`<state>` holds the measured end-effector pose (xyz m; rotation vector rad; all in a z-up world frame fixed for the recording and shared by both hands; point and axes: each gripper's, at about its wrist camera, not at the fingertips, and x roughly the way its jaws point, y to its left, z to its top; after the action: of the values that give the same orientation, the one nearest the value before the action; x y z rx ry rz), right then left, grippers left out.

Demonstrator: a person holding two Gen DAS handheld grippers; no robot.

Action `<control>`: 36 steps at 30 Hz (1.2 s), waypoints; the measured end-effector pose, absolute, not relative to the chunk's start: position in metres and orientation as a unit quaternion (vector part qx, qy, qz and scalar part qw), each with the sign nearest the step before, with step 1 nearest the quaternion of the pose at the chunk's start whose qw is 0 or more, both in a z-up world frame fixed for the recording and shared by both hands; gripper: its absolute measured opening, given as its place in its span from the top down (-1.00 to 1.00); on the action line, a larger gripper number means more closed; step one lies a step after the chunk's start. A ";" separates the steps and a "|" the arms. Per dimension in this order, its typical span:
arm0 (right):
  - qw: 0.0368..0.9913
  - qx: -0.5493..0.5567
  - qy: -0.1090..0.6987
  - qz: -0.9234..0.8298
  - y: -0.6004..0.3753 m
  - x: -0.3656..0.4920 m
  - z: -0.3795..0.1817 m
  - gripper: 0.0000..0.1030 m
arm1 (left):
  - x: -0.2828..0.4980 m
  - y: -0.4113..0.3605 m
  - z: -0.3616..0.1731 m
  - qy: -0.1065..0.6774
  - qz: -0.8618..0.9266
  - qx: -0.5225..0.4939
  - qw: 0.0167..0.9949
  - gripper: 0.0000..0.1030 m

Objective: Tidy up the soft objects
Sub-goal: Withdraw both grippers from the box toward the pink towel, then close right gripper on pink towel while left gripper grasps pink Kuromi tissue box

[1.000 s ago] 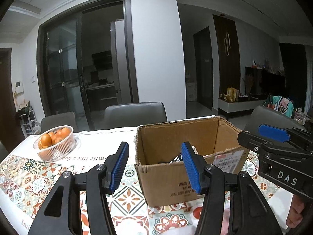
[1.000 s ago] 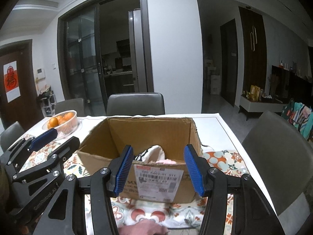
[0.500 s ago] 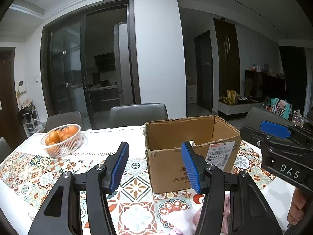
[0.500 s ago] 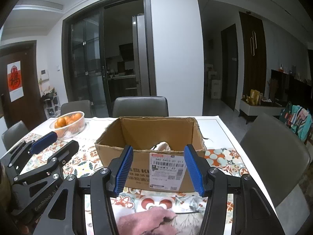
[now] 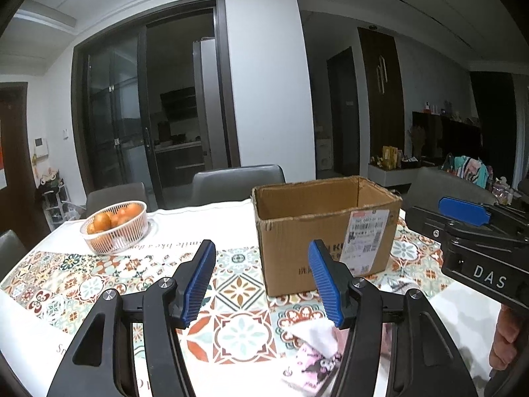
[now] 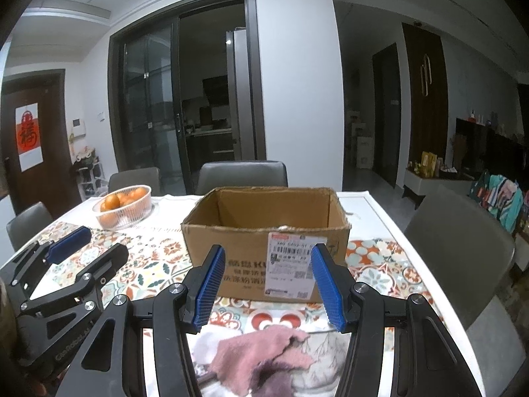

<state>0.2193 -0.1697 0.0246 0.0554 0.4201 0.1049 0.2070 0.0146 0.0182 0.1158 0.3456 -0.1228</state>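
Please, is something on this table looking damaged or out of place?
The cardboard box has a ragged, torn top rim. Soft cloths lie crumpled in a loose heap on the table before it, not inside.

Obstacles and clearances, as I see them:

- Open-topped brown cardboard box (image 6: 264, 228): stands straight ahead of both hand-held grippers; its mouth is unobstructed from above.
- Patterned-cloth counter (image 5: 109, 274): bare stretch between box and white basket of oranges (image 5: 114, 226); I can pass there.
- Crumpled pink cloth (image 6: 261, 357): lies on the near counter beneath my right hand-held gripper (image 6: 269, 286), fingers spread.
- Left hand-held gripper (image 5: 261, 283): spread, flanking on that side.
- Grey chairs (image 6: 243, 175): line the far edge.
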 end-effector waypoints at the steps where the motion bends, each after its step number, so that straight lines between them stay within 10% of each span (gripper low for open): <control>1: 0.976 0.028 0.210 0.052 -0.169 0.218 0.023 -0.08 | 0.205 0.016 0.017 0.174 -0.063 0.057 0.981 -0.12; 36: 0.939 0.036 0.333 0.078 -0.147 0.213 -0.070 -0.33 | 0.186 0.023 -0.073 0.284 -0.120 0.095 0.946 -0.20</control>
<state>0.2132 -0.1471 -0.0700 0.0734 0.6801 0.1598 0.1858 0.0232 -0.0728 0.1944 0.5779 -0.2454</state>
